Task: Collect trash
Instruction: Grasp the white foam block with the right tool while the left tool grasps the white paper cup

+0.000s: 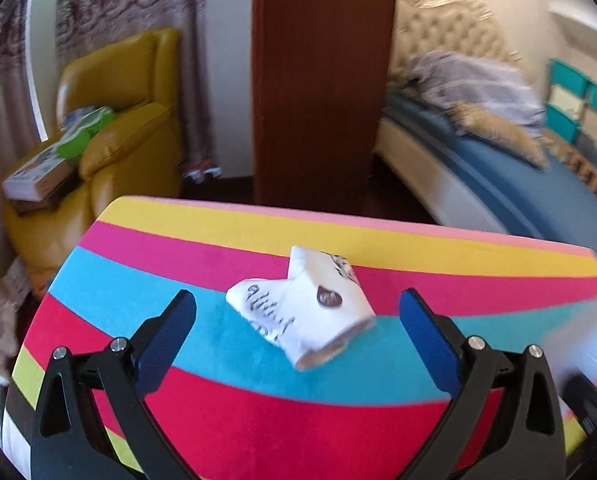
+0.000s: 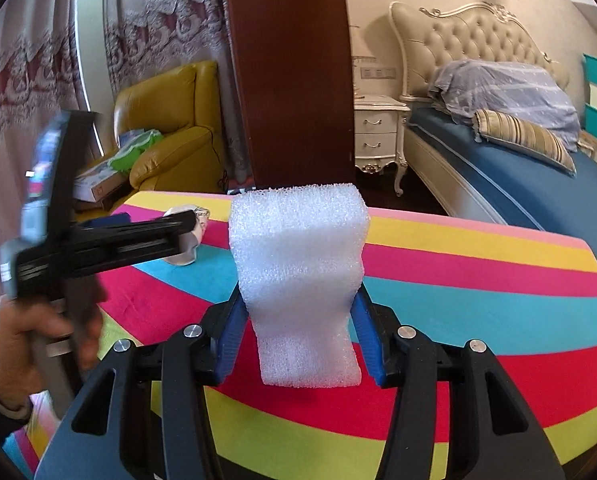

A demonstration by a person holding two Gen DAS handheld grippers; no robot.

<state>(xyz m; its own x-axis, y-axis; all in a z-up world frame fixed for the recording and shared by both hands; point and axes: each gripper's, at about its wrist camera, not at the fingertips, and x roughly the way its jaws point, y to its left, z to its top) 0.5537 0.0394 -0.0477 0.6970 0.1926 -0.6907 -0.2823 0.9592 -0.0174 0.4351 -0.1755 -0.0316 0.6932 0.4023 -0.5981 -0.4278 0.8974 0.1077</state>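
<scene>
A crushed white paper cup (image 1: 304, 310) with dark lettering lies on its side on the rainbow-striped tabletop (image 1: 258, 420). My left gripper (image 1: 297, 312) is open, its blue fingers either side of the cup without touching it. My right gripper (image 2: 298, 312) is shut on a white foam piece (image 2: 298, 264) and holds it upright above the striped tabletop (image 2: 478, 280). In the right wrist view the left gripper (image 2: 98, 240) shows at the left, with the cup (image 2: 188, 242) partly hidden behind it.
A yellow armchair (image 1: 118, 120) with boxes stands beyond the table's left. A dark wooden door panel (image 1: 322, 80) stands behind the table. A bed (image 2: 518, 168) with blue cover and a white nightstand (image 2: 378, 132) are at the right.
</scene>
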